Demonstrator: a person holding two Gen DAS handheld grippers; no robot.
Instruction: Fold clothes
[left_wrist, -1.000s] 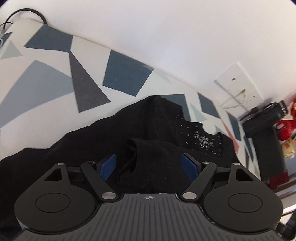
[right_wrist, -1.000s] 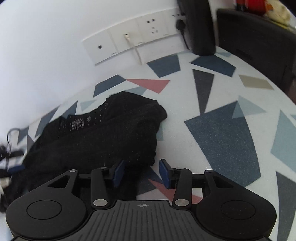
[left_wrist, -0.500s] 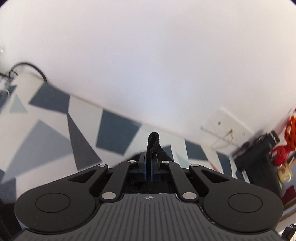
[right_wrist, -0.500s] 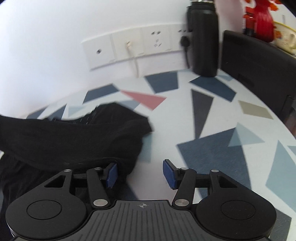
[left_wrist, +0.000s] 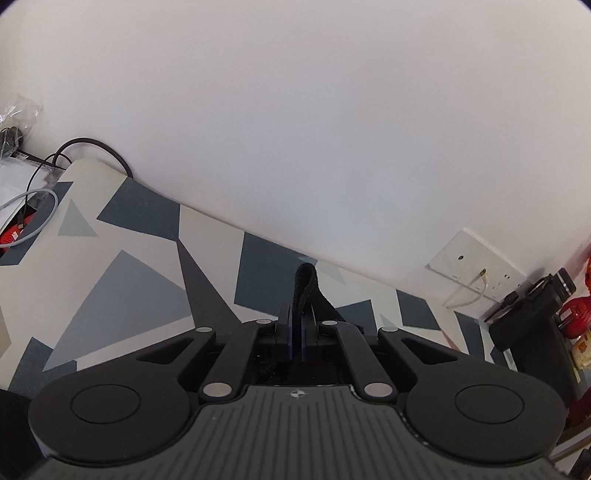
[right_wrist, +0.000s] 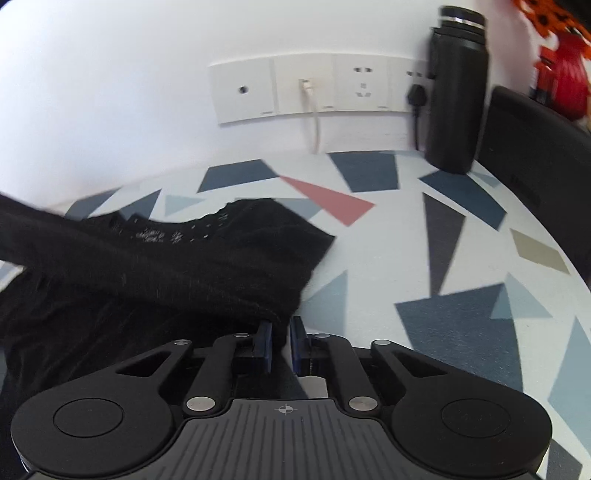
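A black knit garment (right_wrist: 155, 273) with small white dots near its collar lies bunched on the patterned table (right_wrist: 461, 325). My left gripper (left_wrist: 296, 325) is shut on a fold of the black garment (left_wrist: 304, 286), which sticks up between the fingertips, lifted above the table (left_wrist: 122, 280). My right gripper (right_wrist: 280, 339) is shut on the garment's near right edge, with black cloth pinched between the blue pads (right_wrist: 265, 338). A stretch of the cloth rises toward the left in the right wrist view.
A white socket panel (right_wrist: 314, 86) with a plugged cable is on the wall. A black bottle (right_wrist: 456, 92) and a black box (right_wrist: 539, 155) stand at the back right. Cables and a plastic bag (left_wrist: 22, 155) lie at the far left.
My left gripper closed on the garment and lifted it, so the view tilted up toward the wall. My right gripper closed from open onto the garment's edge.
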